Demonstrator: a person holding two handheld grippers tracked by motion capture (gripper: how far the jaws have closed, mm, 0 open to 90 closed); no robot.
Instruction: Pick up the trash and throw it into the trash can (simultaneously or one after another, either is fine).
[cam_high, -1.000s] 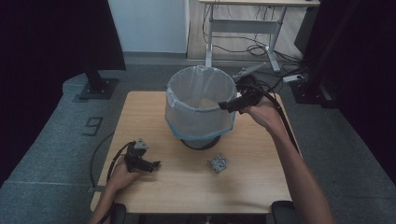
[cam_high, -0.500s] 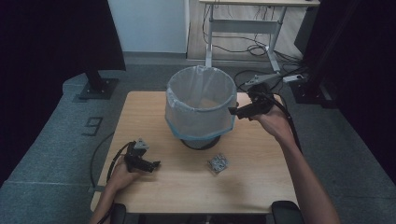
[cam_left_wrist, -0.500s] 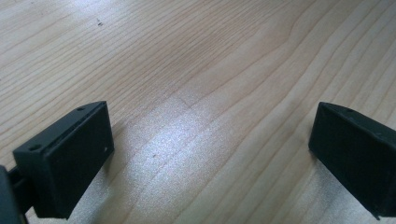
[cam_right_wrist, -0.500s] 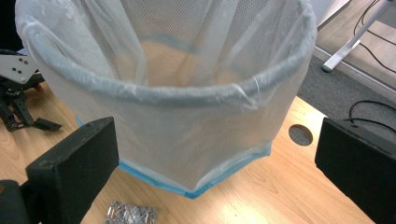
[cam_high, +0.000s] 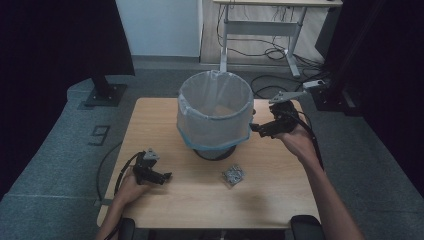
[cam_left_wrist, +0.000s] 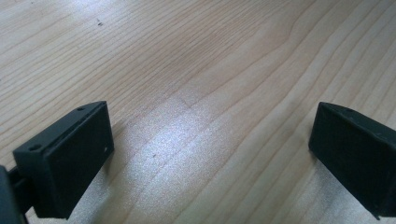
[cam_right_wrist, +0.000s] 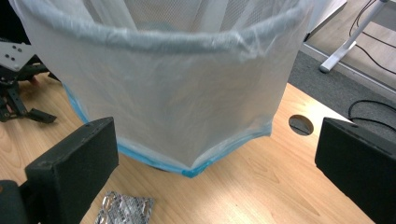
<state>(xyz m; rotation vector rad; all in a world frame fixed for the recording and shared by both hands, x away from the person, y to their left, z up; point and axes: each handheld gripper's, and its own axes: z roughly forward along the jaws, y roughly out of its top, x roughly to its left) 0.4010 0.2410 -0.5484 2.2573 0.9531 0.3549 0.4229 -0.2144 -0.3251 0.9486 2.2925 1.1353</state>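
Item 1, left gripper (cam_high: 167, 175): I hold it low on the table (cam_high: 150, 115), well to the near left of the bin (cam_high: 215, 117). Its jaws stand wide apart with bare wood between them; nothing is held. It has not moved over the last second.

Item 2, bin: a round basket lined with a pale bag whose blue hem (cam_right_wrist: 187, 170) hangs near the base. It stands upright, its long axis vertical and its mouth facing up. Something pale lies inside; I cannot tell what.

Item 3, blister pack (cam_high: 233, 175): crumpled foil, lying flat on the wood just in front of the bin's base, between the two grippers. It looks roughly square, so I read no clear long axis.

Item 4, right gripper (cam_high: 254, 128): a second ago it reached over the bin's right rim; now I have drawn it back and down beside the bin's right wall, jaws wide and empty. I judge one drop is done and the pack is the next pick.
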